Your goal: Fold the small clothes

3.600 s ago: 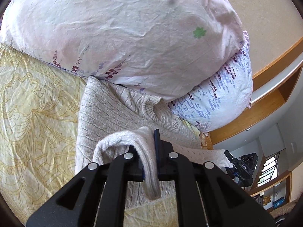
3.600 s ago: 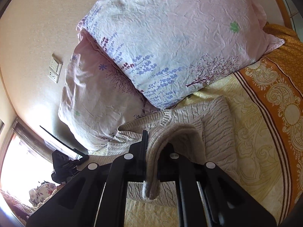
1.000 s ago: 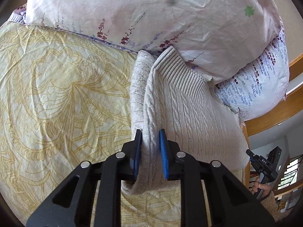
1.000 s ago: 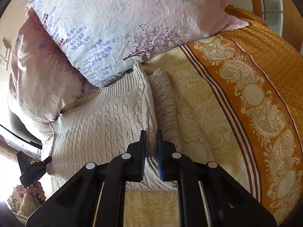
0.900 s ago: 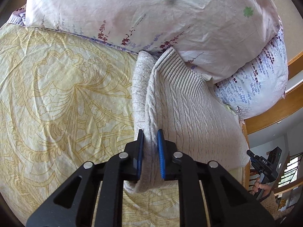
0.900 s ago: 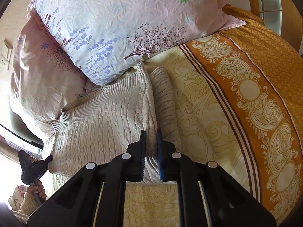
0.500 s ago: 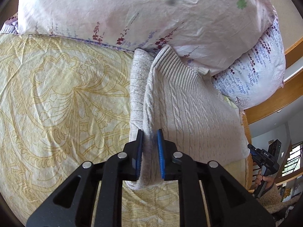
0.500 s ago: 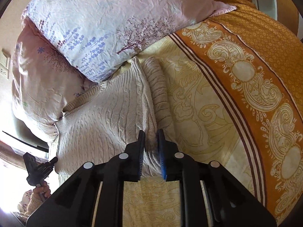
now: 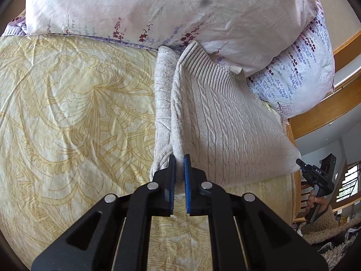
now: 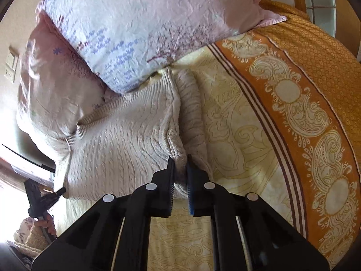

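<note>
My left tongs (image 9: 178,160) pinch the near edge of the sweater (image 9: 225,124), which runs toward 12 o'clock across the bedspread (image 9: 67,113). My right tongs (image 10: 179,161) pinch its other near corner likewise. The pillows (image 9: 180,11) cover the sweater's far end at 12.

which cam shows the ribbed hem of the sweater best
The left wrist view: the ribbed hem runs sharp and well lit across the sweater, tucked against the pillow. In the right wrist view the ribbed hem is blurred and overexposed, partly under the pillow.
</note>
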Action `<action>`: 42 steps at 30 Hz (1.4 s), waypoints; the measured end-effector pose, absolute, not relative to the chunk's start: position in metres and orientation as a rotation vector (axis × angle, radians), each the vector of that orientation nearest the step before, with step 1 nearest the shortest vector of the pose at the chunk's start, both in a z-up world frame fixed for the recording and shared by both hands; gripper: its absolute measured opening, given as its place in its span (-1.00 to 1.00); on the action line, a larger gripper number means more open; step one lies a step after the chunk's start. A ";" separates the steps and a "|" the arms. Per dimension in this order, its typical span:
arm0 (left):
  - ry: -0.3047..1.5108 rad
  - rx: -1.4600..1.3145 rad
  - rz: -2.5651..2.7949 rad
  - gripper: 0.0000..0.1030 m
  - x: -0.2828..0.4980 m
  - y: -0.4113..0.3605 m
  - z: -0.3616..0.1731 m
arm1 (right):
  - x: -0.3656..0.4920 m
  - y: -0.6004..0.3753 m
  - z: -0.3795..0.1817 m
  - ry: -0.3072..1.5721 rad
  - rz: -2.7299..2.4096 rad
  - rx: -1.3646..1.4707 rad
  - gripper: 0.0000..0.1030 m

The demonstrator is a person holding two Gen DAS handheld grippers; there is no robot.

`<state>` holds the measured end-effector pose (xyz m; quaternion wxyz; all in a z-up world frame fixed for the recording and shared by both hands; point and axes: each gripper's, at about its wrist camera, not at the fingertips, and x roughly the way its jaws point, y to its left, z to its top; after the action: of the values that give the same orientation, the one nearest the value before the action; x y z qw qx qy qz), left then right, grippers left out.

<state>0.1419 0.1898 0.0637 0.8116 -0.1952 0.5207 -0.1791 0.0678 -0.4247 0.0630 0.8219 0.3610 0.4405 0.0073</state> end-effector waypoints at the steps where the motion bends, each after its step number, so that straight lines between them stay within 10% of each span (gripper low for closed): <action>1: 1.114 -0.409 -0.382 -0.87 0.143 0.193 0.065 | 0.067 -0.426 0.062 0.953 0.007 0.762 -0.81; 8: 1.156 -0.407 -0.372 -0.86 0.149 0.192 0.049 | 0.066 -0.420 0.027 1.119 -0.090 0.745 -0.75; 11: 1.129 -0.418 -0.368 -0.68 0.149 0.196 0.057 | 0.069 -0.420 0.043 1.088 -0.130 0.678 -0.27; 13: 1.084 -0.443 -0.336 0.01 0.149 0.204 0.066 | 0.071 -0.419 0.061 1.000 -0.163 0.635 -0.13; 15: 1.031 -0.495 -0.318 0.29 0.154 0.212 0.074 | 0.078 -0.410 0.081 0.909 -0.145 0.593 -0.13; 42: 1.093 -0.614 -0.406 0.19 0.236 0.179 0.038 | 0.177 -0.222 0.062 1.001 0.242 0.136 -0.08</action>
<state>0.2355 0.1793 0.0375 0.7906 -0.2855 0.5078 -0.1888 0.1770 -0.2223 0.0622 0.8681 0.0651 0.4784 0.1154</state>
